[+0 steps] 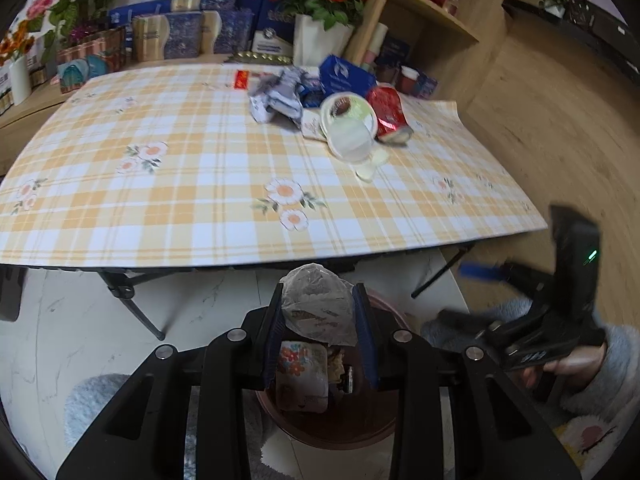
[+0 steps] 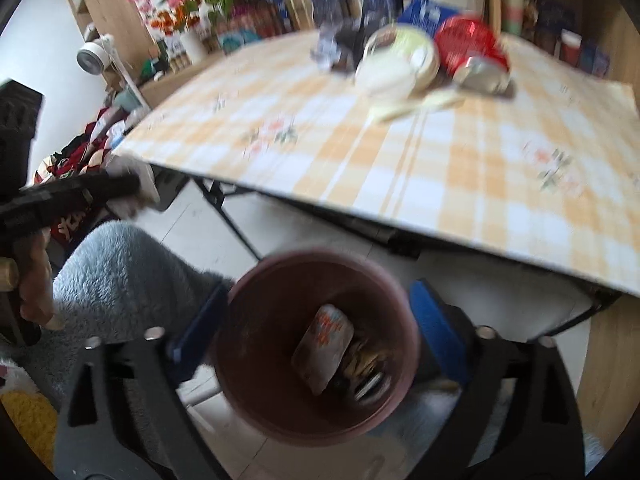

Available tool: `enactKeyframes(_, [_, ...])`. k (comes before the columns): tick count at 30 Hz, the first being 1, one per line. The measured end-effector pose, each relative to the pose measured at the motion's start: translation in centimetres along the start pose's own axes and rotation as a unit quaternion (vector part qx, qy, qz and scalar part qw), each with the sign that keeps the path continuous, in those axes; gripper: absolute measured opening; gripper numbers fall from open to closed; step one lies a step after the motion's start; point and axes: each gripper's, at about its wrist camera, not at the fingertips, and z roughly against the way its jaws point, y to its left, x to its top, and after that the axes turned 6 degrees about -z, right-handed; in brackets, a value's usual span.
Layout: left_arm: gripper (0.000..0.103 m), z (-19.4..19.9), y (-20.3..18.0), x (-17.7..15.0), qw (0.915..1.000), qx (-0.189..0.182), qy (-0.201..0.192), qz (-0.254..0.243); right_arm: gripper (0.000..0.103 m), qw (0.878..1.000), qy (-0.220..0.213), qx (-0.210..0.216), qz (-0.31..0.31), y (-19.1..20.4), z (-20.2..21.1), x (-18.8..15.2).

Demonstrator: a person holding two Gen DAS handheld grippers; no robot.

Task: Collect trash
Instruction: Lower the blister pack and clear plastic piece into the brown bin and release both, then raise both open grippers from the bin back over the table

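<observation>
Risk: left hand-held gripper (image 1: 320,336) pinching crumpled bag (image 1: 316,308) above bin (image 2: 316,344), near its tabletop-side rim. Bag light and puffy, so if let go off-centre it prob catches rim, lands on floor. Right hand-held gripper (image 2: 316,336) spread wide, empty, pads either side of bin. Bag looks clear-ish plastic, wrinkly. More trash on tabletop (image 1: 160,200): cup (image 1: 350,128), red can (image 1: 390,114).

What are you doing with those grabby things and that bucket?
A person is clearing rubbish off the table into a brown bin on the floor. The left tool grips a crumpled plastic wrapper right over the bin. The right tool is open above the bin with nothing in it. A flowery packet already lies inside. A cup, a red can and crumpled paper still wait on the table.
</observation>
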Motion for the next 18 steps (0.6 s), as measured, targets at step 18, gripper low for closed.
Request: enactKeyframes(18, [0.032,-6.2,-3.1,-2.7,0.9927,-0.009,0.097,-0.07,0.097,0.991,-0.114,-0.063,-0.04,-3.4,4.2,0.7])
